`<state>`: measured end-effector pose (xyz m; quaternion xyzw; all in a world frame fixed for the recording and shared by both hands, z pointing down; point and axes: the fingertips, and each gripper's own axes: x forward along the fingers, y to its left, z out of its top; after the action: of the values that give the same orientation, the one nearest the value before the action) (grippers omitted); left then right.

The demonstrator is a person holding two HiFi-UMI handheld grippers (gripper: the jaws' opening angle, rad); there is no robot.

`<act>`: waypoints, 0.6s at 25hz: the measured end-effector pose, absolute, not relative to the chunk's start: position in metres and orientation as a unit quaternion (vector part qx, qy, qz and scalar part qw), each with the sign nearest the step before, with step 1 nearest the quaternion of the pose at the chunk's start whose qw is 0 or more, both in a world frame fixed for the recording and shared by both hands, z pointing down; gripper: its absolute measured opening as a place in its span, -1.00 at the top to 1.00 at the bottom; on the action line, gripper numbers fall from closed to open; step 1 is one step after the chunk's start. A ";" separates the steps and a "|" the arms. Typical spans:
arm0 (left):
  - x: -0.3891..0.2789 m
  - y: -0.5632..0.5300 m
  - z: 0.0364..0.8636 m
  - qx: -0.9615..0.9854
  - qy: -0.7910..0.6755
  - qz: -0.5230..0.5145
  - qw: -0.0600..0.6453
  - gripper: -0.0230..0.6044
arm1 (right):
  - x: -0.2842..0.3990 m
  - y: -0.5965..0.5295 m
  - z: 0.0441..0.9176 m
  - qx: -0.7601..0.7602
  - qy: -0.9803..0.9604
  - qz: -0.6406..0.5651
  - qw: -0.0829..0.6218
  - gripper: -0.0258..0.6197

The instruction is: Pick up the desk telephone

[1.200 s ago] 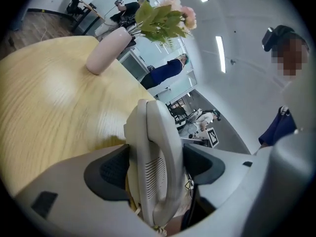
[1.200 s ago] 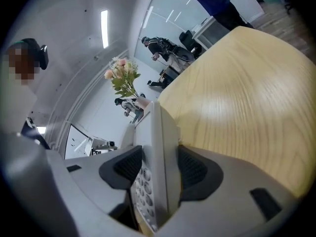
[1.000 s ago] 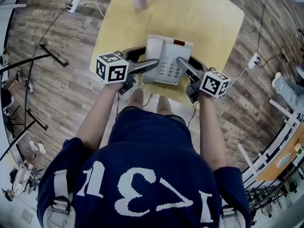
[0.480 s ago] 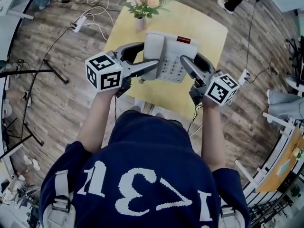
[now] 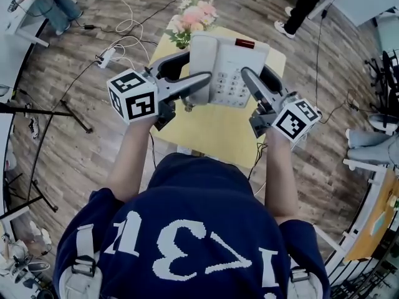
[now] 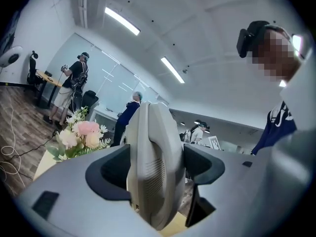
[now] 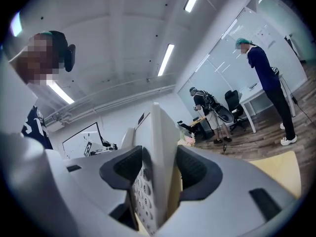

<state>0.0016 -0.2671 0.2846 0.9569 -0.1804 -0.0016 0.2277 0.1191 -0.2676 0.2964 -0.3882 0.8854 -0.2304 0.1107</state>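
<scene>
My left gripper (image 5: 196,67) is clamped on the handset side of the pale grey plastic desk telephone (image 5: 234,67), at its 9 o'clock edge. My right gripper (image 5: 255,75) pinches the keypad side at 3 o'clock, jaws drawn in tight on the casing. The telephone hangs between them over the square yellow wooden table (image 5: 212,129), seemingly clear of its top. A pink flower bouquet (image 5: 193,17) stands at the phone's 11 o'clock.

Head view steeply down, gripper views close-up, all sharing desk telephone (image 5: 232,62)
</scene>
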 end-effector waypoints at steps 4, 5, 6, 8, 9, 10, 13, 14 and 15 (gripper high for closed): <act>0.001 -0.269 0.266 0.959 -0.181 -0.008 0.217 -0.16 | 0.119 -0.267 0.280 -0.395 0.881 -0.224 0.132 0.17; 0.001 -0.269 0.262 0.960 -0.180 -0.012 0.215 -0.16 | 0.119 -0.267 0.278 -0.396 0.880 -0.223 0.135 0.17; 0.001 -0.269 0.260 0.960 -0.179 -0.014 0.213 -0.16 | 0.119 -0.266 0.275 -0.397 0.880 -0.222 0.137 0.17; 0.001 -0.269 0.256 0.962 -0.178 -0.014 0.208 -0.16 | 0.119 -0.266 0.272 -0.397 0.881 -0.219 0.138 0.17; 0.000 -0.269 0.255 0.962 -0.177 -0.012 0.206 -0.16 | 0.119 -0.266 0.271 -0.397 0.881 -0.217 0.137 0.17; 0.000 -0.270 0.255 0.963 -0.176 -0.010 0.205 -0.16 | 0.119 -0.267 0.270 -0.398 0.882 -0.215 0.135 0.17; 0.000 -0.270 0.257 0.963 -0.173 -0.003 0.207 -0.15 | 0.118 -0.266 0.272 -0.401 0.881 -0.215 0.128 0.17; 0.000 -0.271 0.258 0.963 -0.173 -0.002 0.207 -0.15 | 0.118 -0.266 0.273 -0.401 0.881 -0.216 0.127 0.17; 0.001 -0.271 0.258 0.963 -0.172 -0.001 0.207 -0.15 | 0.119 -0.266 0.273 -0.402 0.881 -0.217 0.127 0.17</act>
<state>0.0006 -0.2710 0.2581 0.9632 -0.1716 -0.0014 0.2069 0.1186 -0.2662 0.2733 -0.4016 0.8806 -0.2173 0.1265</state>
